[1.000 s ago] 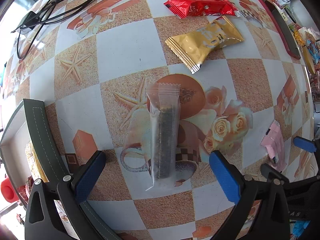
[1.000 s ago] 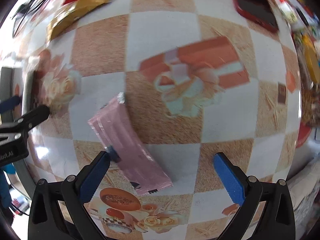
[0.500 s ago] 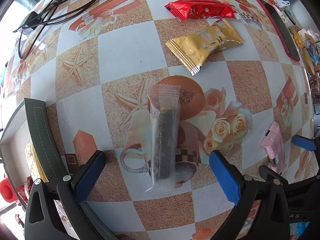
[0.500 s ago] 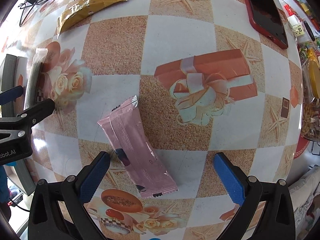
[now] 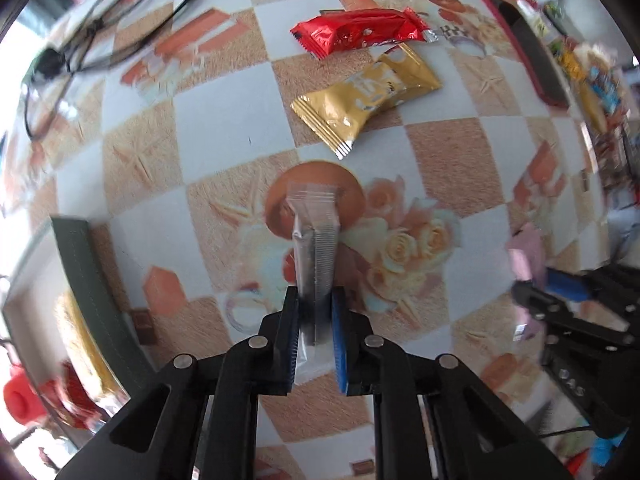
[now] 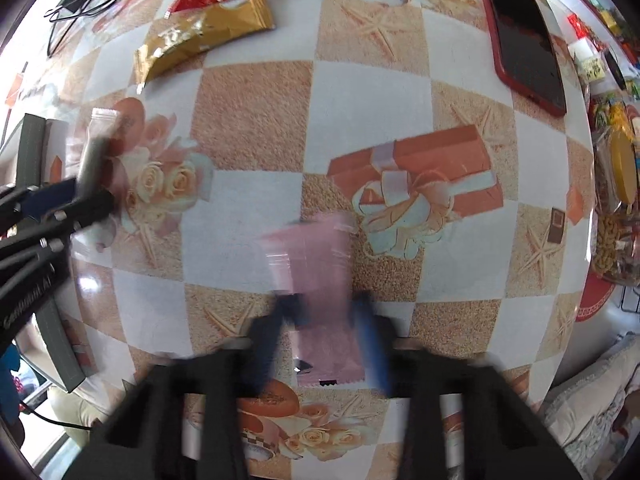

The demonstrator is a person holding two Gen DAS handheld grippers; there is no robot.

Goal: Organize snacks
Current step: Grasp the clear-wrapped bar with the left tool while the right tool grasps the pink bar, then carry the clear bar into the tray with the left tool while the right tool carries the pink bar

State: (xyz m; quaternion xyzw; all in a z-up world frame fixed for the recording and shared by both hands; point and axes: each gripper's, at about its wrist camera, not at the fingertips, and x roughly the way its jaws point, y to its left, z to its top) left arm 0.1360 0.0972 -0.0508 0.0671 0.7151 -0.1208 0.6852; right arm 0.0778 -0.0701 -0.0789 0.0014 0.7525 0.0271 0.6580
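Half a second ago both grippers stood wide apart over their packets; now each has drawn in around one. In the left wrist view the left gripper [image 5: 315, 332] is clenched on the near end of the clear packet [image 5: 315, 256], whose far end reaches up to the frame's middle over the tablecloth [image 5: 224, 136]. This view alone gives a sharp look at the red packet [image 5: 360, 34] and gold packet [image 5: 366, 98], lying touching in the upper middle, and the cables [image 5: 92, 28] at upper left. The pink packet [image 5: 528, 256] appears only as a blur at right. The right wrist view centres that pink packet [image 6: 320, 280] between the fingers of the right gripper [image 6: 326, 316], which press its sides, though motion blur smears the contact. Only here is the red-cased phone [image 6: 524, 36] seen in full, at upper right. The left gripper [image 6: 72, 200] sits at the left edge.
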